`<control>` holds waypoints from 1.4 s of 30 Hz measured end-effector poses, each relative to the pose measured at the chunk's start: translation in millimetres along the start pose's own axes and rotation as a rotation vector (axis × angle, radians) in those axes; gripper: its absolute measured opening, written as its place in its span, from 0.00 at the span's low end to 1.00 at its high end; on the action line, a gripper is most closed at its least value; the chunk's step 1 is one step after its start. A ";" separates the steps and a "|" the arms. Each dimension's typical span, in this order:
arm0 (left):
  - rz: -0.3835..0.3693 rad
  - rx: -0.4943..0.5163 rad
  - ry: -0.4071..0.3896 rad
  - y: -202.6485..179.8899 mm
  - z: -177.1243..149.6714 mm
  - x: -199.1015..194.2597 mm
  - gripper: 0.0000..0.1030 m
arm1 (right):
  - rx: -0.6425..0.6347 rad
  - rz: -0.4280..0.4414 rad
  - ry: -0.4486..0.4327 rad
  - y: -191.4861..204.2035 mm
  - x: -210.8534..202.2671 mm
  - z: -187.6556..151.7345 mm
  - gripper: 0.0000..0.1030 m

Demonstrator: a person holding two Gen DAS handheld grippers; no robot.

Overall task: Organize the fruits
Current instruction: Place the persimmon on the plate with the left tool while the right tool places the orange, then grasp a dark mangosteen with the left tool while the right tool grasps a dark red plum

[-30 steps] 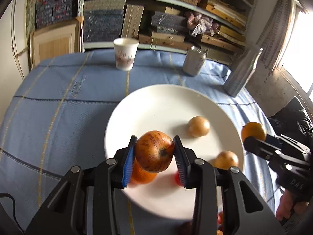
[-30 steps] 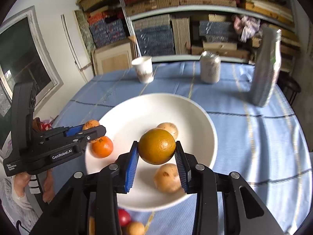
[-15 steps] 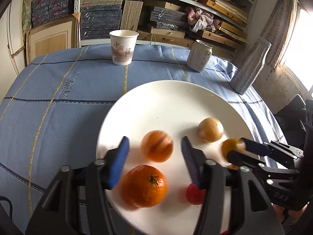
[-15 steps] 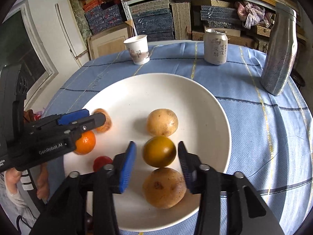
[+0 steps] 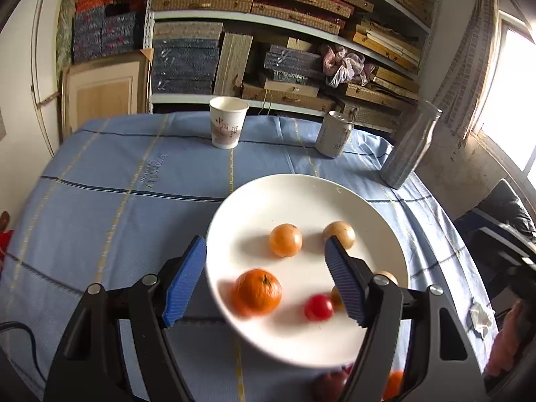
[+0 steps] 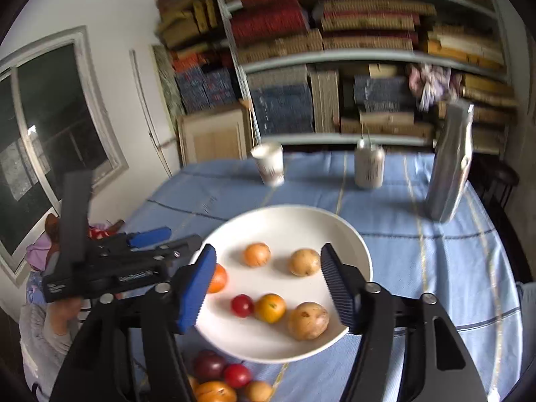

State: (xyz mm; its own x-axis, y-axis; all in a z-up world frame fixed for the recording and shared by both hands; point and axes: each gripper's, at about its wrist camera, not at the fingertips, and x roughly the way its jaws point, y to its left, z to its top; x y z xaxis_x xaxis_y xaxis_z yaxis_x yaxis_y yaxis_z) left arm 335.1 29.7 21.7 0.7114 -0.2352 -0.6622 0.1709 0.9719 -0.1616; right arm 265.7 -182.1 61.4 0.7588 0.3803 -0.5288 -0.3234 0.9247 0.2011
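Note:
A white plate point(image 5: 254, 194) point(image 6: 291, 209) lies on the blue cloth and holds several fruits. Among them are a striped orange apple point(image 5: 285, 240) point(image 6: 256, 254), a tangerine point(image 5: 257, 291), a red tomato point(image 5: 318, 307) point(image 6: 242, 305), a yellow-orange fruit point(image 6: 270, 307) and two brown fruits point(image 6: 304, 262) point(image 6: 308, 320). My left gripper point(image 5: 264, 248) hangs above the plate's near left side, its jaws opening and holding nothing. Above the plate's near edge, my right gripper point(image 6: 268, 251) is also opening, with nothing gripped. The left gripper point(image 6: 174, 238) shows at the left of the right wrist view.
Several loose fruits point(image 6: 221, 375) lie on the cloth in front of the plate. A paper cup point(image 5: 228, 126), a can point(image 5: 333, 134) and a silver bottle point(image 5: 410, 147) stand along the table's far side. Stacked shelves fill the wall behind.
Both grippers opened and let go: the striped apple and the yellow-orange fruit now lie on the plate. Both grippers drew back and rose.

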 end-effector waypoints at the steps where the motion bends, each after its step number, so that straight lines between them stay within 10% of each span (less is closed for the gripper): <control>1: 0.001 0.005 -0.014 -2.5 -5.2 -12.0 0.70 | -0.010 -0.002 -0.013 3.8 -7.5 -1.4 0.67; 16: 0.134 0.027 -0.005 10.7 -125.4 -66.7 0.91 | 0.040 -0.088 -0.023 -5.7 -64.9 -122.8 0.89; 42: 0.073 0.058 0.182 12.8 -144.5 -17.3 0.96 | 0.213 -0.098 -0.038 -50.1 -73.7 -128.6 0.93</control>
State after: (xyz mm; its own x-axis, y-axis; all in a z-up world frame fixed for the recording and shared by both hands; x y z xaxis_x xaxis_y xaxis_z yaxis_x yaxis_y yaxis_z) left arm 226.5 46.0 -74.7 0.5896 -0.1553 -0.7926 0.1656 0.9837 -0.0695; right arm 153.2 -258.9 -15.7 0.8029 0.2854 -0.5234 -0.1237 0.9386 0.3221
